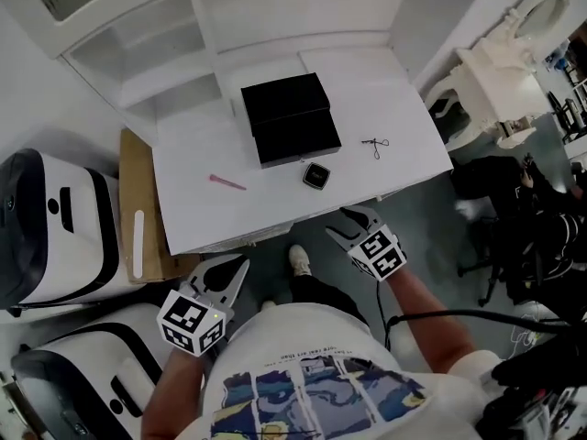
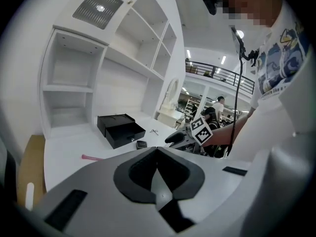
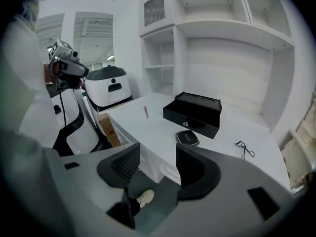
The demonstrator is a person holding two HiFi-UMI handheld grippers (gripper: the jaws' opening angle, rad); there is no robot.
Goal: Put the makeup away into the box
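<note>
A black box (image 1: 289, 117) with a drawer front stands in the middle of the white desk (image 1: 394, 90). Just in front of it lies a small black compact (image 1: 315, 175). A pink stick (image 1: 227, 182) lies to the left, and a black eyelash curler (image 1: 375, 145) to the right. Both grippers hang off the desk's front edge, over the floor. My left gripper (image 1: 234, 266) is shut and empty; its jaws meet in the left gripper view (image 2: 157, 151). My right gripper (image 1: 347, 220) is open with nothing between its jaws (image 3: 158, 149); the compact (image 3: 187, 138) and box (image 3: 193, 113) lie ahead of it.
A white shelf unit (image 1: 183, 35) backs the desk. Two white and black machines (image 1: 55, 218) and a cardboard panel (image 1: 138, 200) stand at the left. A white vanity (image 1: 495, 71) and dark chairs are at the right. The person's shoe (image 1: 299, 259) is under the desk edge.
</note>
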